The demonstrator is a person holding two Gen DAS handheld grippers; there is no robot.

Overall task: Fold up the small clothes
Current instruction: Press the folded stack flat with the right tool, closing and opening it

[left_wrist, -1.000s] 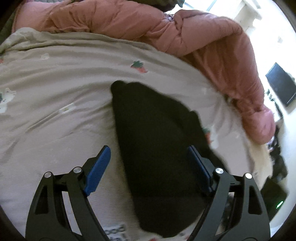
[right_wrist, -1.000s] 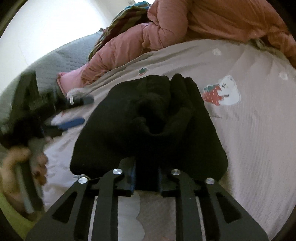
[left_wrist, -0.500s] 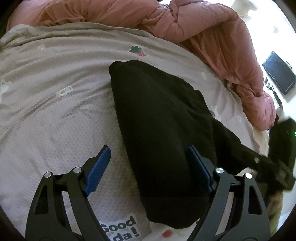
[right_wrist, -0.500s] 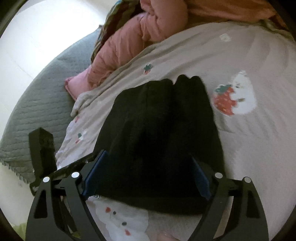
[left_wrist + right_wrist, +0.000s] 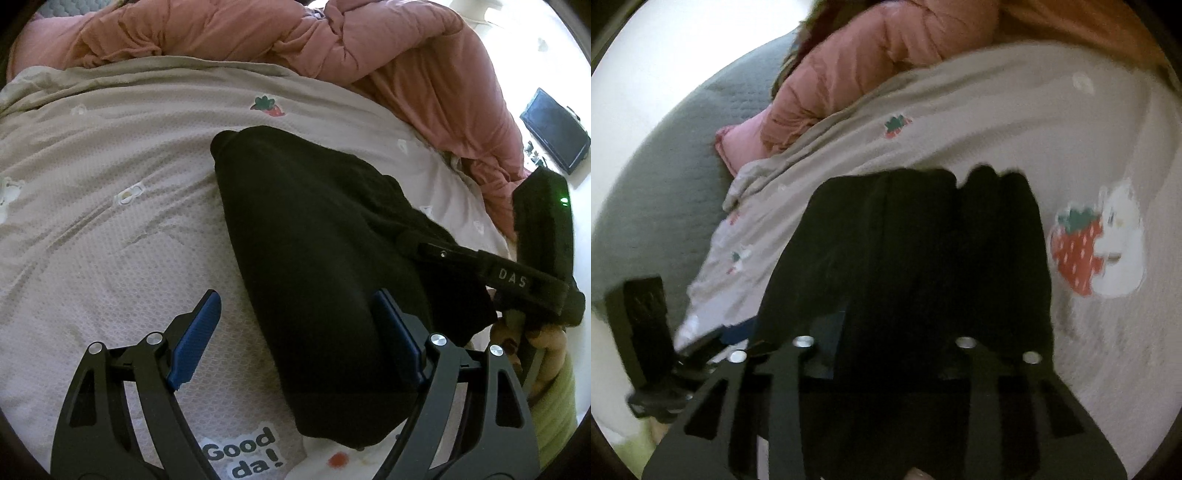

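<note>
A black garment (image 5: 314,240) lies lengthwise on the beige strawberry-print sheet (image 5: 110,221). My left gripper (image 5: 295,299) hovers open over its near end, one blue pad above the sheet and the other above the cloth. In the right wrist view the garment (image 5: 923,240) fills the middle, and its near edge is bunched between the jaws of my right gripper (image 5: 894,325). Those jaws are closing and the cloth hides their pads. From the left wrist view the right gripper (image 5: 424,247) bites the garment's right edge, with a person's hand (image 5: 535,332) behind it.
A pink puffy duvet (image 5: 369,48) is heaped along the far side and right of the bed. A grey quilt (image 5: 683,166) lies beyond the sheet's left edge. A dark screen (image 5: 554,129) stands on the floor at far right.
The right gripper let go of the bunched garment, opened wide, drew back and closed again on its near edge. The garment now lies flatter. The left gripper stayed open and barely moved.
</note>
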